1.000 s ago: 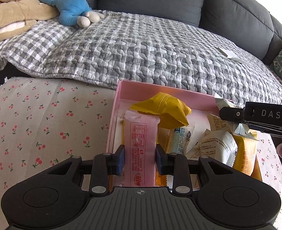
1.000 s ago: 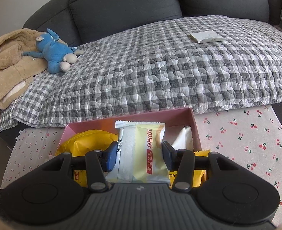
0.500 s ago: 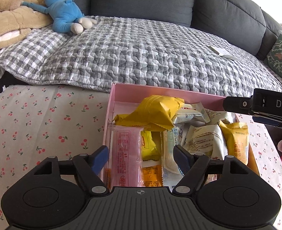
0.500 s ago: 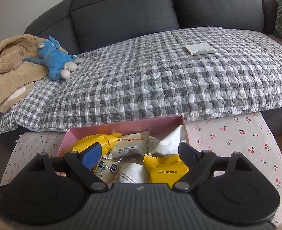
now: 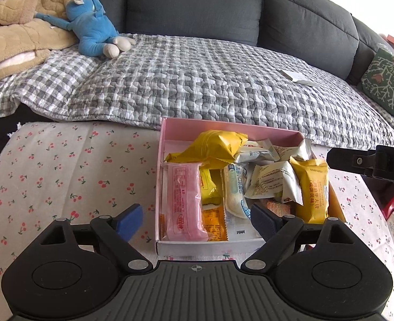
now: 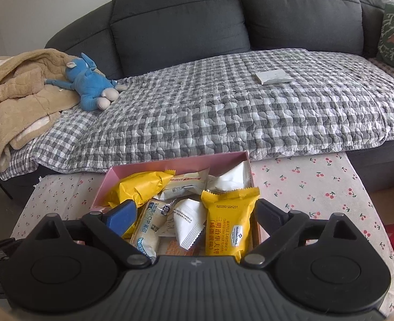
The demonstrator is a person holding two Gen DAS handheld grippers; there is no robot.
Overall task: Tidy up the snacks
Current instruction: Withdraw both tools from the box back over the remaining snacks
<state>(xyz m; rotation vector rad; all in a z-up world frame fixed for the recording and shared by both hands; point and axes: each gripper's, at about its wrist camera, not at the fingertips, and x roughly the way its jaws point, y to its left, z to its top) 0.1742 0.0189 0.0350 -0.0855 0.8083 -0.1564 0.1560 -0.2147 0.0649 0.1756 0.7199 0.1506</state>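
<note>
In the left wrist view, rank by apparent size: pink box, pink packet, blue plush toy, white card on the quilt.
1. Pink box
2. Blue plush toy; farther off, so truly bigger than it looks
3. Pink packet
4. White card

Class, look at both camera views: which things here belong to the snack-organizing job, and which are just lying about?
Belong to the job:
pink box
pink snack packet
yellow snack packet
left tool, open
right tool, open

Just lying about:
blue plush toy
tan blanket
green cushion
white pad on the sofa

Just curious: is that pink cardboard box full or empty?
Full: the pink cardboard box holds many wrapped snacks, piled across its floor.
</note>
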